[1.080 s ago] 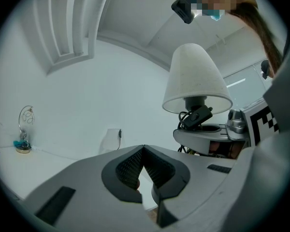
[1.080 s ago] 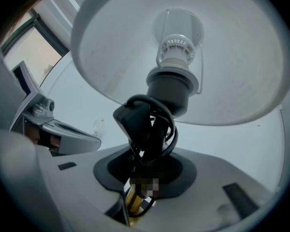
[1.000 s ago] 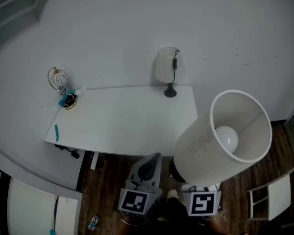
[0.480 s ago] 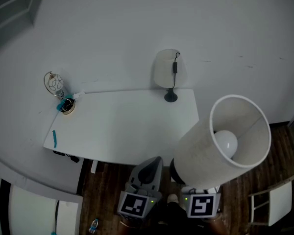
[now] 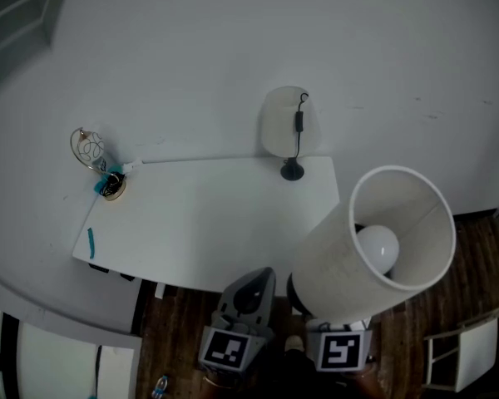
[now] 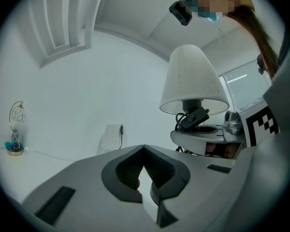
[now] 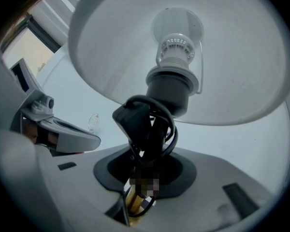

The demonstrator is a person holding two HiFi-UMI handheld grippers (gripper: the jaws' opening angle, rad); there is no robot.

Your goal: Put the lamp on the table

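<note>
The lamp point(image 5: 374, 248) has a white cone shade, a round bulb point(image 5: 376, 246) and a black cord coiled at its neck point(image 7: 146, 129). It hangs in the air just off the white table's point(image 5: 208, 214) right front corner. My right gripper point(image 7: 140, 190) is shut on the lamp's brass stem; in the head view the shade hides its jaws. My left gripper point(image 5: 251, 283) is shut and holds nothing, level beside the right one, in front of the table's front edge. The left gripper view shows the lamp point(image 6: 193, 81) upright to its right.
A second small white lamp point(image 5: 289, 127) with a black base stands at the table's back right corner against the wall. A gold wire ornament point(image 5: 91, 152) sits at the back left corner, a teal item point(image 5: 90, 242) at the left edge. Dark wood floor lies below.
Both grippers and the lamp have moved toward the table; the table and wall have slid down and nearer in the head view. Both grips are unchanged.
</note>
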